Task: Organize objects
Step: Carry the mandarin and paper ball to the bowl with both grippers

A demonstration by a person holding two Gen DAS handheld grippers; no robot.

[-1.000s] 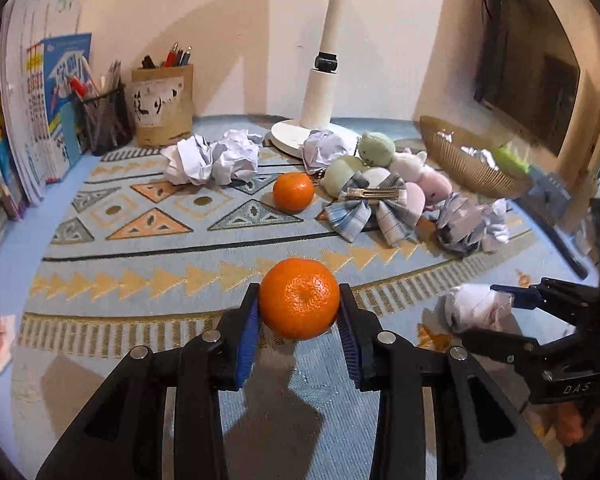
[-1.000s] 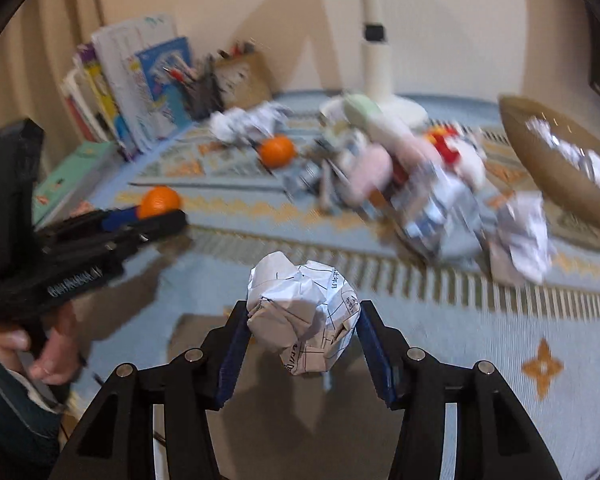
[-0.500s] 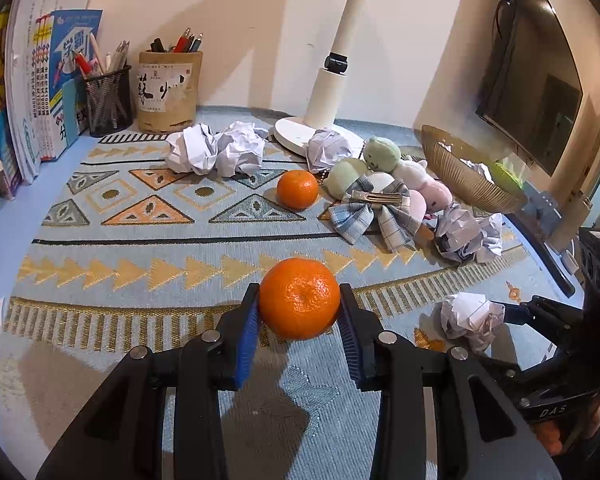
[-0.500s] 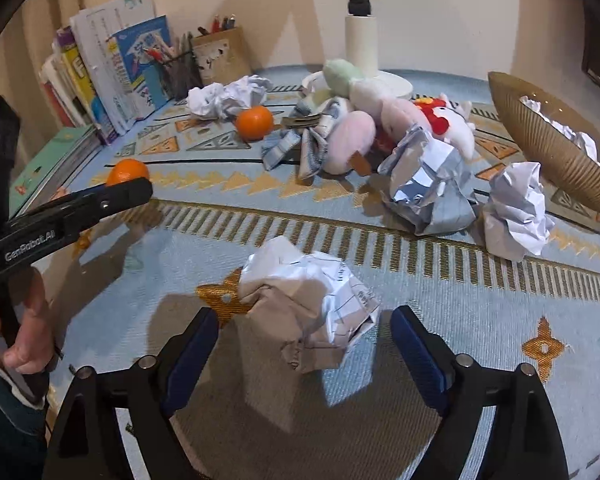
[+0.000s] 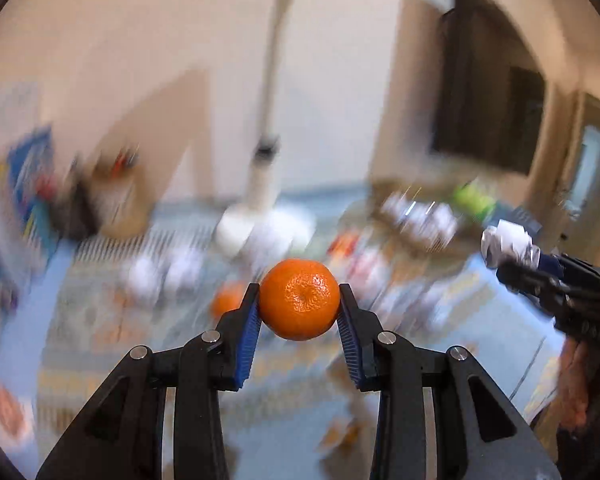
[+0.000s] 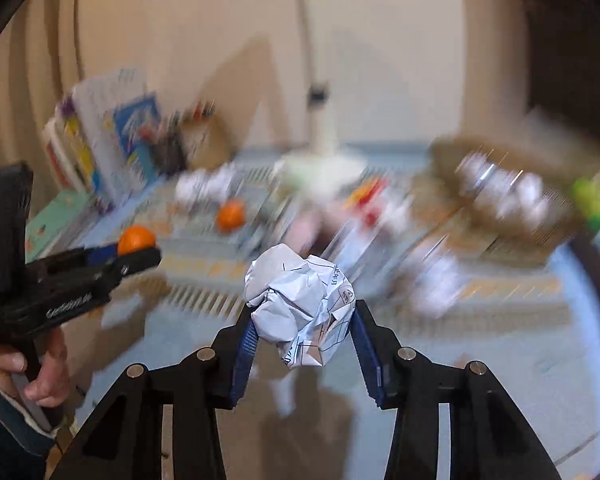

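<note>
My left gripper (image 5: 299, 304) is shut on an orange tangerine (image 5: 299, 299) and holds it up above the patterned mat. It also shows in the right wrist view (image 6: 134, 246) at the left, with the tangerine (image 6: 136, 239) in it. My right gripper (image 6: 303, 316) is shut on a crumpled white paper ball (image 6: 302, 304), lifted off the mat. It shows in the left wrist view (image 5: 512, 260) at the right with the paper ball (image 5: 508, 242). A second tangerine (image 6: 231, 216) lies on the mat. The background is motion-blurred.
A woven basket (image 6: 452, 156) with paper in it stands at the back right. A white lamp base (image 6: 320, 166) stands at the back. More paper balls (image 6: 208, 184), soft toys, a pen holder (image 6: 204, 136) and books (image 6: 104, 140) lie on the left and middle.
My right gripper closed on the paper ball and lifted it. Both grippers rose and tilted upward, so more wall shows. The left gripper kept its hold on the tangerine.
</note>
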